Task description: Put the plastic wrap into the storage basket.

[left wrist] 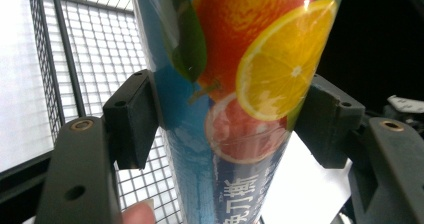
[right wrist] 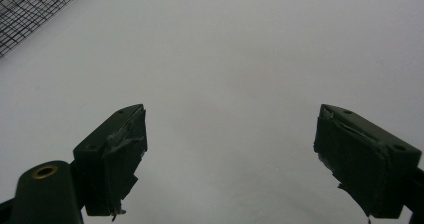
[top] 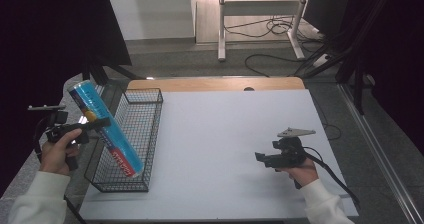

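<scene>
In the left gripper view, the tall blue cylindrical package printed with citrus slices (left wrist: pixel 235 99) runs off the frame at twelve and six o'clock, cutting its white lettering short. The black wire mesh basket (left wrist: pixel 95 59) behind it is partly hidden.

Lab or office test room, bare white table (top: pixel 225 149), floor cables (top: pixel 272 29), desk frame (top: pixel 260 14)
</scene>
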A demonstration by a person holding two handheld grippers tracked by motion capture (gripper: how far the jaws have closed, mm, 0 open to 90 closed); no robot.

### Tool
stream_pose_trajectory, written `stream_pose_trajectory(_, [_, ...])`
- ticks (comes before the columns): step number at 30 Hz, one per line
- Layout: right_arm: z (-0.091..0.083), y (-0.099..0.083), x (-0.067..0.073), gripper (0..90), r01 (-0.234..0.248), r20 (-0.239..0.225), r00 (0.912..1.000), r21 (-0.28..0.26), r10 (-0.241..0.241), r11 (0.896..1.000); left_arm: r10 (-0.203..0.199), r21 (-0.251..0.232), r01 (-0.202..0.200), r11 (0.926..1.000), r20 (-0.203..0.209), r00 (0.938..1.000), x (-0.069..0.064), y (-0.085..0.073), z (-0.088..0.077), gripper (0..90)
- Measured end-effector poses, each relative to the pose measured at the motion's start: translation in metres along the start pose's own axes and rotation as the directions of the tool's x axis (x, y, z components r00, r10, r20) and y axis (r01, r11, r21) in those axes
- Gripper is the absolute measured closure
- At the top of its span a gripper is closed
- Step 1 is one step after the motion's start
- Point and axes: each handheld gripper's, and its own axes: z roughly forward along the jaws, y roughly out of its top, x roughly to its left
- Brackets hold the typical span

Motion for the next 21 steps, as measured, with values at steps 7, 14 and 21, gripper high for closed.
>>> stream_pose_trajectory(7, [0.0,0.0,0.0,13.7,-0.003,0.002,1.0,0.0,0.003,1.0,0.018,0.054,-0.015,0.9984,-0.053,0.9984,0.0,-0.001,0.02,32.0])
stream_pose_trajectory(14, [0.0,0.001,-0.001,13.7,-0.009,0.006,0.9999,-0.004,0.009,1.0,-0.001,0.053,0.005,0.9986,-0.073,0.9973,-0.001,0.006,0.037,31.9])
stream_pose_trajectory(21, [0.0,0.002,-0.001,13.8,-0.009,0.007,0.9999,-0.004,0.009,1.0,-0.023,0.056,0.031,0.998,-0.144,0.9893,-0.005,0.015,0.066,31.9])
